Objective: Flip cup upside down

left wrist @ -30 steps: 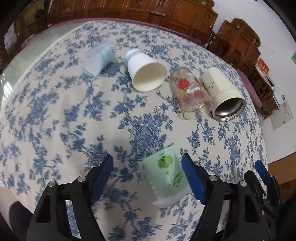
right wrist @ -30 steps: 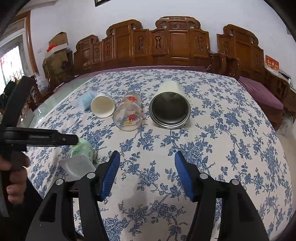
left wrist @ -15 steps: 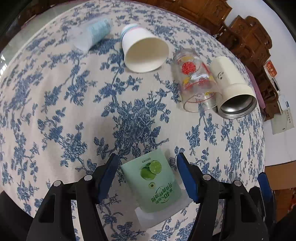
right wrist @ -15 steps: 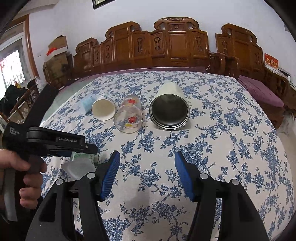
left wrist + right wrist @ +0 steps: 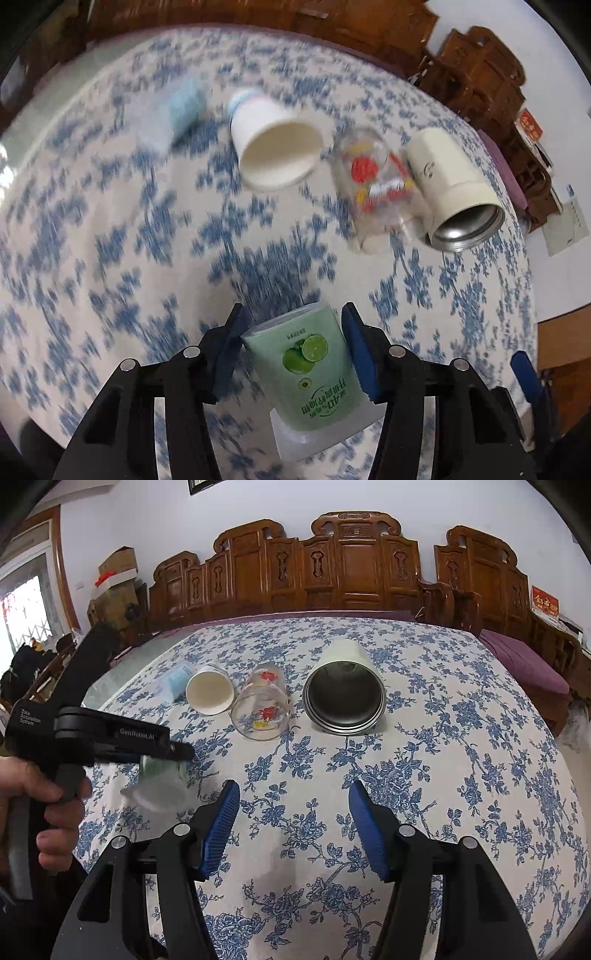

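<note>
A green lime-print cup (image 5: pixel 310 373) lies on its side with its white rim toward the camera. My left gripper (image 5: pixel 291 332) is shut on it, blue pads against both sides. In the right wrist view the same cup (image 5: pixel 159 779) lies under the left gripper (image 5: pixel 162 753), partly hidden. My right gripper (image 5: pixel 293 812) is open and empty over the tablecloth, to the right of the cup.
On their sides in a row farther back lie a light blue plastic cup (image 5: pixel 177 107), a white paper cup (image 5: pixel 273 147), a printed glass (image 5: pixel 376 188) and a cream steel tumbler (image 5: pixel 454 192). Blue floral cloth (image 5: pixel 443 775) covers the table. Carved wooden chairs (image 5: pixel 351 565) stand behind.
My left gripper has moved forward around the green cup and its jaws have closed onto the cup's sides. The right gripper has stayed still and open.
</note>
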